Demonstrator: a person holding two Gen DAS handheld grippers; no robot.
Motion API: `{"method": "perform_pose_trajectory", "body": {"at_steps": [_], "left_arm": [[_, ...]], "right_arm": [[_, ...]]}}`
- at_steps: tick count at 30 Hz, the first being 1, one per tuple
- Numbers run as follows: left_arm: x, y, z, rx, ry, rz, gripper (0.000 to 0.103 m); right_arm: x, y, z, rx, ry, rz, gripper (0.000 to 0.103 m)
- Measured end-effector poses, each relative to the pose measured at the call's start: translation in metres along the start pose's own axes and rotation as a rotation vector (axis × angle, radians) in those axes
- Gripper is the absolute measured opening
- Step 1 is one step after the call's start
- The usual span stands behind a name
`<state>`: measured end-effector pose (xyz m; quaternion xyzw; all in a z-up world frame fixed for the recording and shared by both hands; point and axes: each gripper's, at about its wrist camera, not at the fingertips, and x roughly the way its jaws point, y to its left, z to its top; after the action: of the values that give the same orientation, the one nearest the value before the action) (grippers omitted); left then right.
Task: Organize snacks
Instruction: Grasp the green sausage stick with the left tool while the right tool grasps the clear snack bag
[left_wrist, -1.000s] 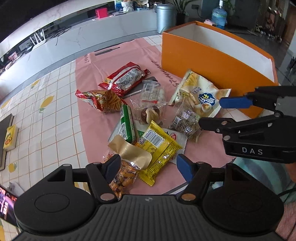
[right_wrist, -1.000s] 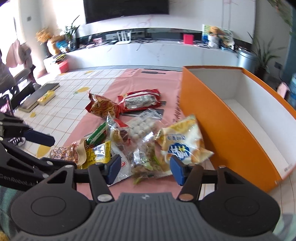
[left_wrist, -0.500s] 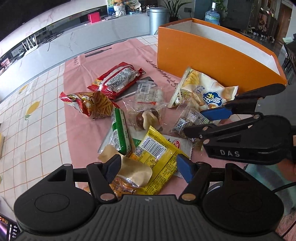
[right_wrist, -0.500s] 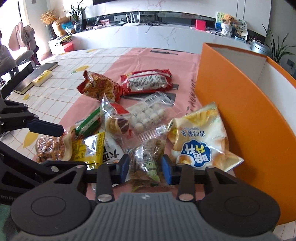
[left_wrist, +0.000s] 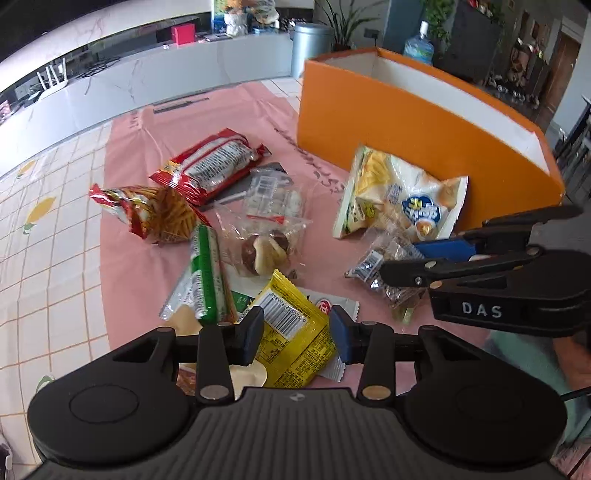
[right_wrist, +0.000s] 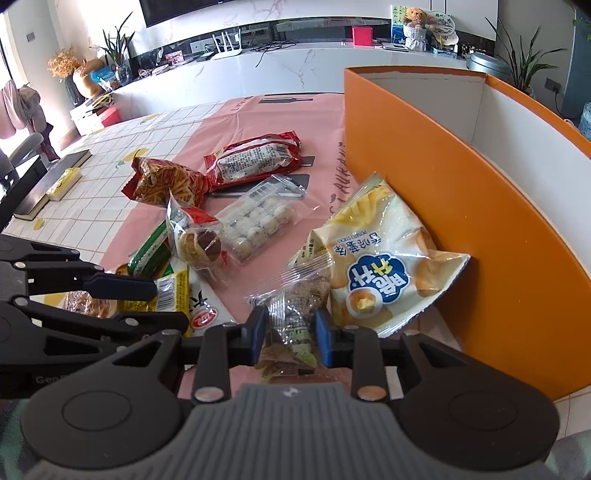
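Observation:
Snack packets lie heaped on a pink cloth. My left gripper is low over the near end of the heap. Its jaws are closing on a yellow snack packet, and the pads touch both edges. My right gripper is shut on a clear packet of small brown and green snacks. The left wrist view shows that gripper pinching the same clear packet. A pale yellow chip bag leans against the tall orange box, whose white inside is open at the top.
Two red packets, a green packet, a clear cookie packet and a clear tray of white balls lie in the heap. A white packet lies under the yellow one. A book sits far left.
Both grippers came down onto the heap. The right jaws shut on the clear packet. The left jaws narrowed from wide to the edges of the yellow packet.

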<state>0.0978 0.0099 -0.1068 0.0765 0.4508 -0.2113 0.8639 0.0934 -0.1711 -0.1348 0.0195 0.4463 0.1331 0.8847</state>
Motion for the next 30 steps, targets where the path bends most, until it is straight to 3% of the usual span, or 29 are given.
{"method": "perform_pose_trajectory", "body": {"at_steps": [6,11,16,17,22,28,30], "left_arm": [[-0.03,0.019,0.002,-0.106,-0.041,0.05,0.08],[-0.021,0.038,0.013,-0.184,-0.027,0.076,0.083],[0.004,0.041,0.02,-0.19,-0.003,0.121,0.063],[0.009,0.04,0.02,-0.181,0.004,0.133,0.058],[0.028,0.048,0.022,-0.2,0.024,0.157,0.052],[0.04,0.047,0.025,-0.185,0.033,0.174,0.039],[0.04,0.046,0.026,-0.192,0.028,0.161,0.029]], "right_arm": [[0.001,-0.003,0.0,0.02,-0.018,0.016,0.028],[0.005,-0.005,0.005,0.049,-0.028,0.049,0.031],[0.013,-0.003,0.012,0.063,-0.046,0.085,0.031],[0.014,-0.002,0.013,0.06,-0.049,0.088,0.036],[0.019,0.002,0.013,0.037,-0.05,0.084,0.042],[0.026,0.001,0.013,0.058,-0.033,0.089,0.043],[0.026,0.001,0.013,0.054,-0.035,0.086,0.042]]}}
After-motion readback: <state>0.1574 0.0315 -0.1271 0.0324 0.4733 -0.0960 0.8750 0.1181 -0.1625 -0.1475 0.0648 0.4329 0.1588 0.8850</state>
